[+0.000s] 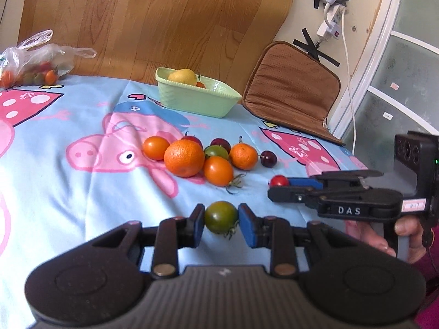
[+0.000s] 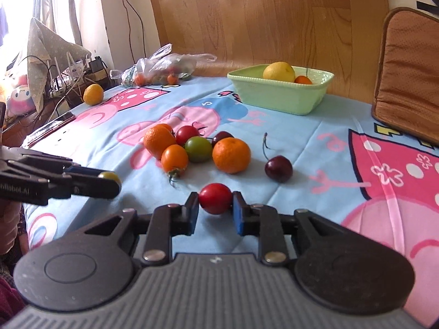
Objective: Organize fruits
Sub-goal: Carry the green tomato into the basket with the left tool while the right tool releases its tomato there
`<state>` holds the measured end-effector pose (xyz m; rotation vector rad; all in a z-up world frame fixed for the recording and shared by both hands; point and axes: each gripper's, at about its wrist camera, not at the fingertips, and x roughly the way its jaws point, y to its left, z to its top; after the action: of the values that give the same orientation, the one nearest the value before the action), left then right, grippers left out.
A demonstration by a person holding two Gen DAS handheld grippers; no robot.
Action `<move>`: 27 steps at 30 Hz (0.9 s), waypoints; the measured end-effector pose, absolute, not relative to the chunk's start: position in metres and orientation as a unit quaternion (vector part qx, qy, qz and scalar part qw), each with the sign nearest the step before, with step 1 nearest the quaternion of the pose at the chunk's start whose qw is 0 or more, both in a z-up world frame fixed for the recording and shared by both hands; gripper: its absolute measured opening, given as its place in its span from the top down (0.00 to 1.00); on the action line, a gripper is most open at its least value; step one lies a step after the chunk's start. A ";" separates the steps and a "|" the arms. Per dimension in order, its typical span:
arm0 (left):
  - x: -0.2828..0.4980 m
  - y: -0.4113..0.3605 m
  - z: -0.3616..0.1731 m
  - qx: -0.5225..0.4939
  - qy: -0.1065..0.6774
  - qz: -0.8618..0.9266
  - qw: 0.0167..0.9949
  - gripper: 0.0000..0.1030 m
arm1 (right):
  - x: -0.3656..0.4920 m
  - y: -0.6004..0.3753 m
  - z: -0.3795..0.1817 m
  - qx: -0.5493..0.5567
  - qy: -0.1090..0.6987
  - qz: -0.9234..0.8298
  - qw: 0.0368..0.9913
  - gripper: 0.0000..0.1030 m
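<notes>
Blue-padded left gripper [image 1: 221, 218] pinches a green tomato [image 1: 221, 217]; right gripper [image 2: 215, 198] pinches a red tomato [image 2: 215, 198] (both low over the counter [image 2: 315, 148]). Overtight fingers could bruise them; slack ones, let them roll.

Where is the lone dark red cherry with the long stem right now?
In the right wrist view, the dark red cherry lies on the blue cartoon-print cloth, alone just right of the fruit cluster, nearest the round orange mandarin.

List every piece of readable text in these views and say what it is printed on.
"DAS": white letters on the side of the right claw.
"nRobot.AI", cut off at the frame edge: on the side of the left claw.
Pink sticker on the right claw: too blurred to read.
</notes>
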<state>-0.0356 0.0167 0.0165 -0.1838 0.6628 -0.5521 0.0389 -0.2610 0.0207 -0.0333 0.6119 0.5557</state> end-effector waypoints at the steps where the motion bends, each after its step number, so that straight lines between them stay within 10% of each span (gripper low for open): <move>1: -0.032 0.016 0.021 -0.088 0.317 -0.269 0.905 0.74 | 0.039 -0.265 0.023 -0.012 0.297 0.269 0.916 0.72; 13: 0.103 -0.017 0.089 -0.083 0.274 -0.274 0.918 0.74 | 0.131 -0.265 0.079 -0.001 0.222 0.239 0.945 0.72; 27: 0.248 -0.058 0.033 -0.101 0.365 -0.235 0.895 0.72 | 0.236 -0.254 0.046 0.018 0.258 0.223 0.940 0.72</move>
<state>0.2481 -0.0576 0.0334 -0.2086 0.7566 -0.4868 0.2363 -0.2536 0.0460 0.0361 0.5260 0.4545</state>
